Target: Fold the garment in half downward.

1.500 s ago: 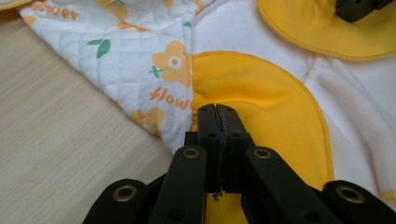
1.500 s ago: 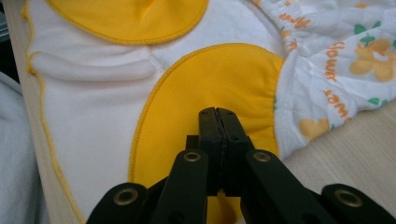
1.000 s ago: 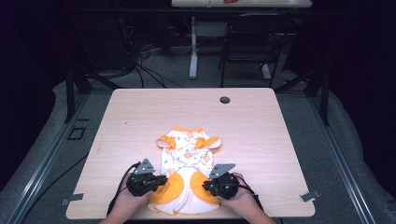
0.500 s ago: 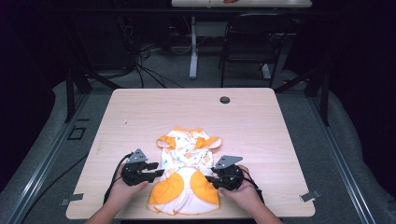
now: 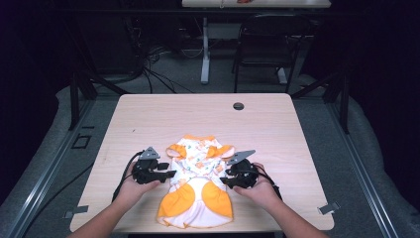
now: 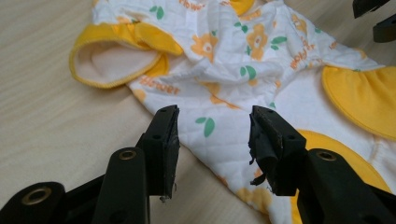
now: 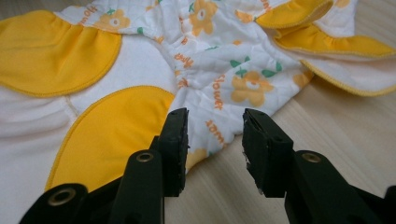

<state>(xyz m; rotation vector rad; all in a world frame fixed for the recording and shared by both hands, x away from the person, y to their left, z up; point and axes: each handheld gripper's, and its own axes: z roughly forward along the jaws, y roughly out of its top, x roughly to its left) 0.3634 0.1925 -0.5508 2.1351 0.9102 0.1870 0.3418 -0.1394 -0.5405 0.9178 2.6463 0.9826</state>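
Observation:
A small white quilted garment [image 5: 198,183] with orange flower print and yellow trim lies flat near the table's front edge. My left gripper [image 5: 171,174] rests at its left edge, open, its jaws astride the printed hem [image 6: 210,135] without closing on it. My right gripper [image 5: 224,180] sits at the garment's right edge, also open, jaws either side of the printed cloth [image 7: 215,126] beside a yellow panel [image 7: 116,126]. A yellow-trimmed sleeve [image 6: 112,60] lies beyond the left gripper. Each gripper is held by a hand.
The light wooden table [image 5: 148,119] has a dark cable hole [image 5: 238,105] at the back right. A cable [image 5: 124,171] trails from the left gripper. Beyond the table stand a black chair [image 5: 267,44] and floor cables.
Both grippers have moved away from the front edge and slightly outward, from the garment's lower yellow part to its left and right edges at mid height. The garment has barely shifted.

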